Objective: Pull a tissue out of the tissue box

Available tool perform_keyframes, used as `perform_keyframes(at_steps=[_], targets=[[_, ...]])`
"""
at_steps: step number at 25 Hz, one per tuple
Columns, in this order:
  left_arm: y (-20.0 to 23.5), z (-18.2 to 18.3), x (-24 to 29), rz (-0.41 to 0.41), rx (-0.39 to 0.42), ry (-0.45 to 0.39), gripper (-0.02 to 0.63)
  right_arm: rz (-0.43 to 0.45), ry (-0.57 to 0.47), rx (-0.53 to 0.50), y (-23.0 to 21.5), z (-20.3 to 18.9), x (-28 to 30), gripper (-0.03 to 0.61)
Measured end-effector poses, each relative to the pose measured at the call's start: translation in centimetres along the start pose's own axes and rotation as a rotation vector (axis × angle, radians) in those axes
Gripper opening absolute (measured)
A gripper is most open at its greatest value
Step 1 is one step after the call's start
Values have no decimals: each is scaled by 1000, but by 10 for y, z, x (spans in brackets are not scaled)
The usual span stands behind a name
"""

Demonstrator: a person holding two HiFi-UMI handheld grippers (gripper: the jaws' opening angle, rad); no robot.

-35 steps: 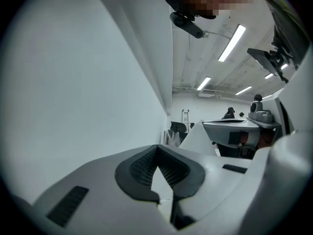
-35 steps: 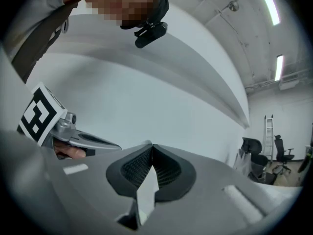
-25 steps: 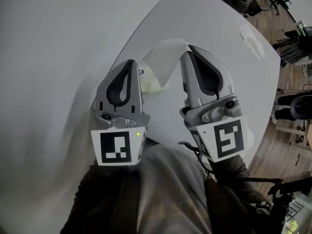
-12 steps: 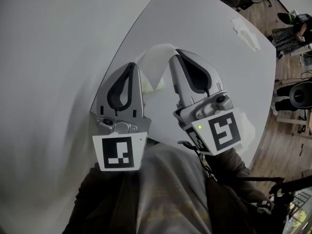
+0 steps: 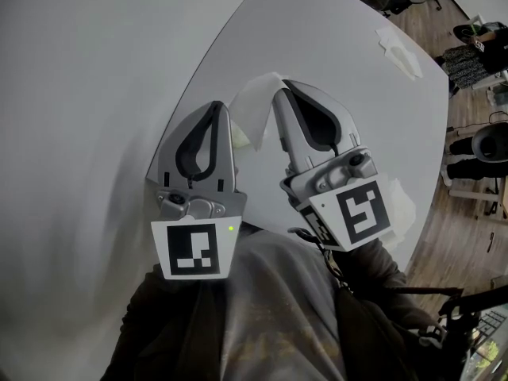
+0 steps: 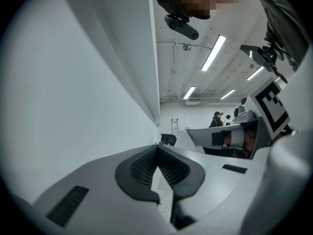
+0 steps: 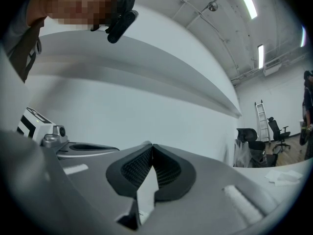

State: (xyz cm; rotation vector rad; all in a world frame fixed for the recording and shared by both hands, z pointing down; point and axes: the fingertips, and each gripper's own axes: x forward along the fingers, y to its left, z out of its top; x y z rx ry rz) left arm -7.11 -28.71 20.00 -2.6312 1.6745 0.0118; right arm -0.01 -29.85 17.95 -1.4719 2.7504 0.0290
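White table (image 5: pixel 341 38) with a curved edge, wood floor (image 5: pixel 468 213) beyond it on the right; office chairs (image 7: pixel 247 137) and a ladder (image 7: pixel 259 114) far off in the right gripper view, strip lights (image 6: pixel 213 53) overhead in the left one. Both grippers sit close together over the near part of the table, above the person's grey lap (image 5: pixel 270 316). Left gripper (image 5: pixel 218 108): jaws together, ribbed pads (image 6: pixel 142 165) meeting at the tip, nothing seen between them. Its tip lies just beside a pale yellowish pack (image 5: pixel 239 138), apparently the tissue box, mostly hidden between the two grippers; contact cannot be told. Right gripper (image 5: pixel 279 94): jaws also closed, pads (image 7: pixel 166 168) touching at the tip. Tissue (image 5: pixel 254 105) runs from that tip, a white sheet spreading left and down toward the pack, lifted off the table, so it looks pinched there. Its lower corner hangs just above the pack. Marker cubes (image 5: pixel 190 248) face the head camera, a green light lit on the left one. Loose tissue (image 5: pixel 399 52) lies far across the table near its right edge, well apart. Another sheet (image 5: pixel 402 205) shows at the table edge beside the right gripper's cube.
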Motion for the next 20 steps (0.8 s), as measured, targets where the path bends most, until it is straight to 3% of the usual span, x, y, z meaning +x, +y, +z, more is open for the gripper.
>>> perform_keyframes(at_steps=[20], targets=[[-5, -9, 0, 7, -10, 14, -3, 8, 7, 19, -3, -9, -3, 2]])
